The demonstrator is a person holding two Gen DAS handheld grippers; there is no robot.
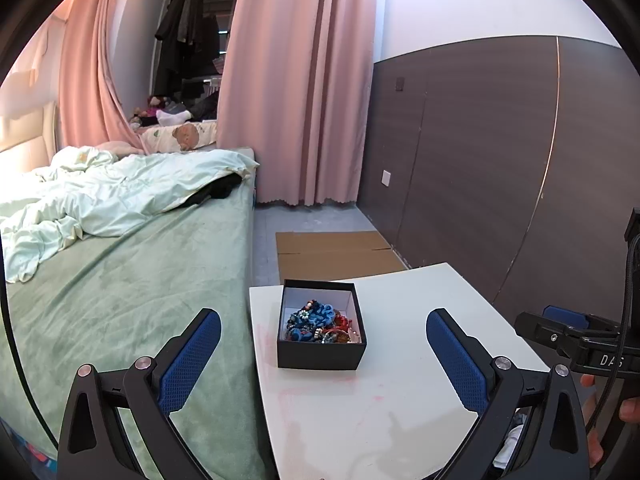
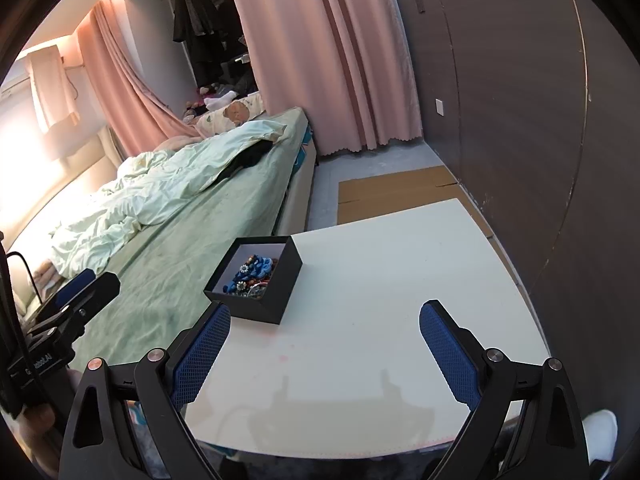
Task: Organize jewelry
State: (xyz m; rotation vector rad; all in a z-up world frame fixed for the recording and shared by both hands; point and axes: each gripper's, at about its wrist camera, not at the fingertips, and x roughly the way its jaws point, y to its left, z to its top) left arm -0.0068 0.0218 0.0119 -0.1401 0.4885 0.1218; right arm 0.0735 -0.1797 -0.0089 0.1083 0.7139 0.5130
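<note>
A small black box [image 1: 321,356] with a white lining stands on the white table [image 1: 384,408] near its left edge. It holds a heap of jewelry [image 1: 320,322], mostly blue, with red and pearl pieces. My left gripper [image 1: 322,334] is open and empty, with the box straight ahead between its blue pads. My right gripper [image 2: 325,322] is open and empty over the table's near side, with the box [image 2: 276,286] and its jewelry [image 2: 252,274] ahead to its left. Each gripper shows at the edge of the other's view.
A bed [image 1: 120,280] with a green sheet and a rumpled pale quilt lies against the table's left side. Flattened cardboard [image 1: 336,254] lies on the floor beyond the table. A dark panelled wall [image 1: 480,160] runs along the right. Pink curtains [image 1: 296,80] hang behind.
</note>
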